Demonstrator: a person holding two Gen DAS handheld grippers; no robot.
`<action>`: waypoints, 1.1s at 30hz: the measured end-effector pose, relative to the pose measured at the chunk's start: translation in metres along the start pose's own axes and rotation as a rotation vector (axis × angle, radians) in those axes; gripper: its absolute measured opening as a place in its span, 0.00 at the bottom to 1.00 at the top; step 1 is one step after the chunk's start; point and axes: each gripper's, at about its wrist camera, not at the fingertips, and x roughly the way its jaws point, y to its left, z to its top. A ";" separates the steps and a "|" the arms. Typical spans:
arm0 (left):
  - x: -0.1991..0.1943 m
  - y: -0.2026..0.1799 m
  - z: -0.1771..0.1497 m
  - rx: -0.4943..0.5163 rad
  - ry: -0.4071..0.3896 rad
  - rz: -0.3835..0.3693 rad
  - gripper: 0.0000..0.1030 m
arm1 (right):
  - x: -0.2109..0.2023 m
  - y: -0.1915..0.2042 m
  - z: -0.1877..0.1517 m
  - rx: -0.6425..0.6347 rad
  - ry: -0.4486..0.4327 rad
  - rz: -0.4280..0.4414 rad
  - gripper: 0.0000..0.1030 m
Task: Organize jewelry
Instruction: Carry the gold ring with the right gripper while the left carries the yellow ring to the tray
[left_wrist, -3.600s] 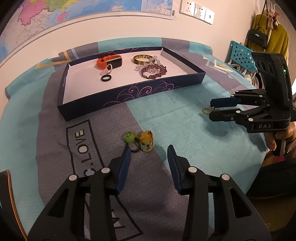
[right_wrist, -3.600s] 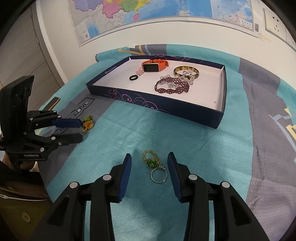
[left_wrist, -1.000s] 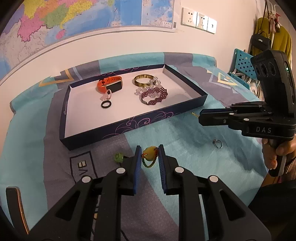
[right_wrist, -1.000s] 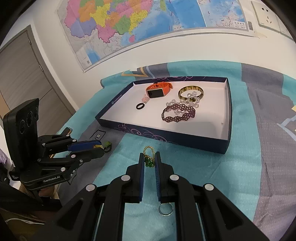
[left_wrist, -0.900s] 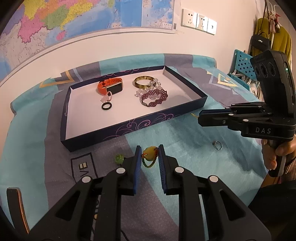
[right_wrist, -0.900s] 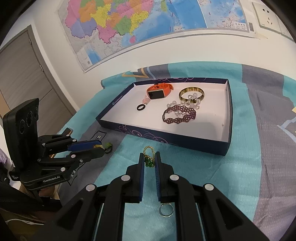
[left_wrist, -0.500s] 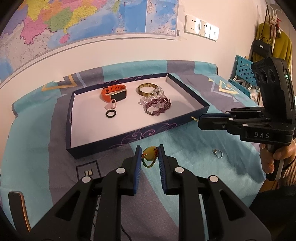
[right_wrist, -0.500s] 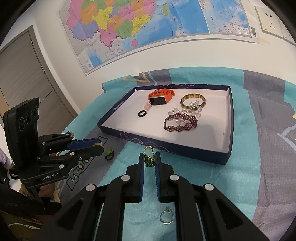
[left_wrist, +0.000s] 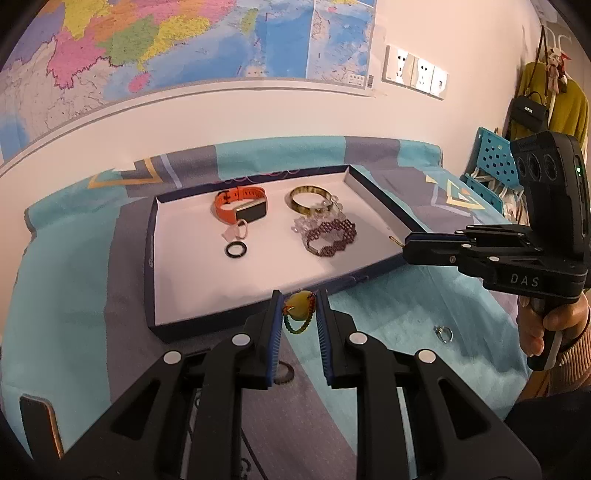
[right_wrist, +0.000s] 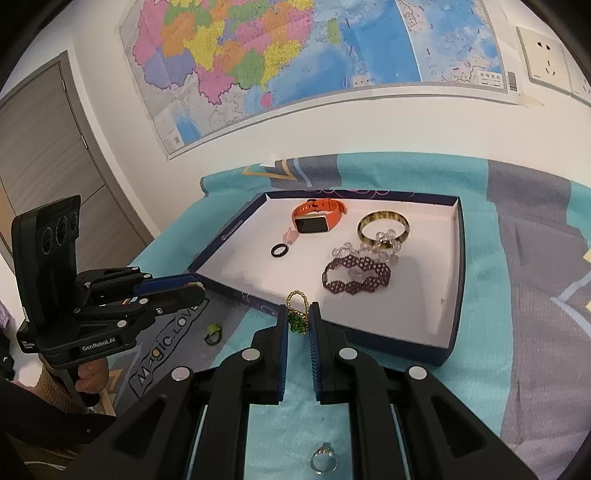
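I have both grippers loaded and raised near the front wall of the tray (left_wrist: 155, 229). My left gripper (left_wrist: 298, 314) is pinching a yellow bead charm on a red-and-green beaded loop (left_wrist: 297, 312), which hangs between the blue pads just short of the tray's near edge. My right gripper (right_wrist: 298, 320) is pressed together on a green bead ring with a gold beaded loop (right_wrist: 297, 314), the loop sticking up above the pads. Inside the tray lie an orange smartwatch (left_wrist: 242, 206), a black ring (left_wrist: 235, 250), a gold bangle (left_wrist: 308, 199) and a purple beaded bracelet (left_wrist: 330, 236). A silver ring (right_wrist: 323, 459) and a small green ring (right_wrist: 213, 332) remain out on the patterned cloth (right_wrist: 535, 295). My worry is the holds: both pieces are small and caught only by part of their bulk, so a tilt or jolt could let one slip onto the cloth before it clears the wall. Releasing too low could also snag a loop on the tray rim, and dropping onto the bracelet risks tangling beads.
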 end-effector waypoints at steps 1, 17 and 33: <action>0.001 0.001 0.002 -0.001 -0.001 0.000 0.18 | 0.001 0.000 0.001 0.000 -0.001 -0.002 0.09; 0.017 0.016 0.018 -0.023 -0.004 0.022 0.18 | 0.017 -0.014 0.019 0.018 -0.004 -0.027 0.09; 0.037 0.028 0.030 -0.047 0.015 0.035 0.18 | 0.036 -0.024 0.033 0.033 0.004 -0.051 0.09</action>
